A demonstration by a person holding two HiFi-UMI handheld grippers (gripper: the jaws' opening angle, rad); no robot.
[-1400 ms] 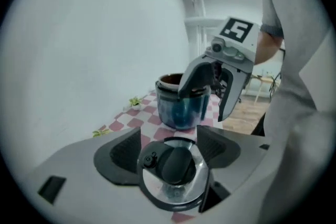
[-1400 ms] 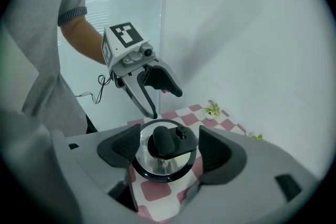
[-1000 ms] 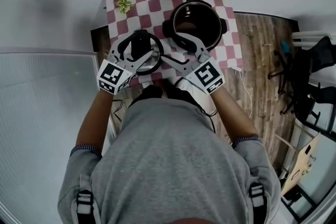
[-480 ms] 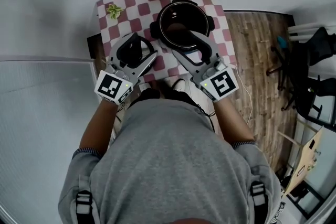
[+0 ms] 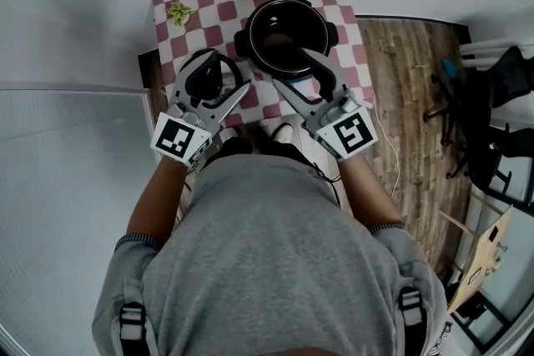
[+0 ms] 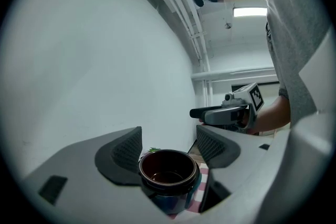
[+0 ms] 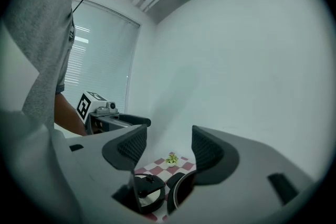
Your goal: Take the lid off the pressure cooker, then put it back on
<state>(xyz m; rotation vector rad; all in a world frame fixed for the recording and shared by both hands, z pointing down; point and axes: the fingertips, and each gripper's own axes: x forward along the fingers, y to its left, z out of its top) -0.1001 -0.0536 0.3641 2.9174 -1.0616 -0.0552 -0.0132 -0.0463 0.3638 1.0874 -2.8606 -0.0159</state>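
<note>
Left gripper [image 6: 168,145] level above the table, jaws apart, gripping nothing. Lid [image 7: 147,194] is off and lies on checkered cloth [image 5: 190,36], just left of open pressure cooker pot [image 5: 289,36]. Right gripper [image 7: 169,147] level, jaws have just been closing a bit but stand apart, nothing between them.

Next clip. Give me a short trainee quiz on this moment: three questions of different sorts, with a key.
1. True or false: the lid lies on the checkered cloth beside the open pressure cooker.
2. The left gripper is: A shut on the lid; B open, holding nothing; C shut on the cooker's rim.
3. How many small plants stand on the cloth?
Key: 1 true; 2 B; 3 three.
</note>
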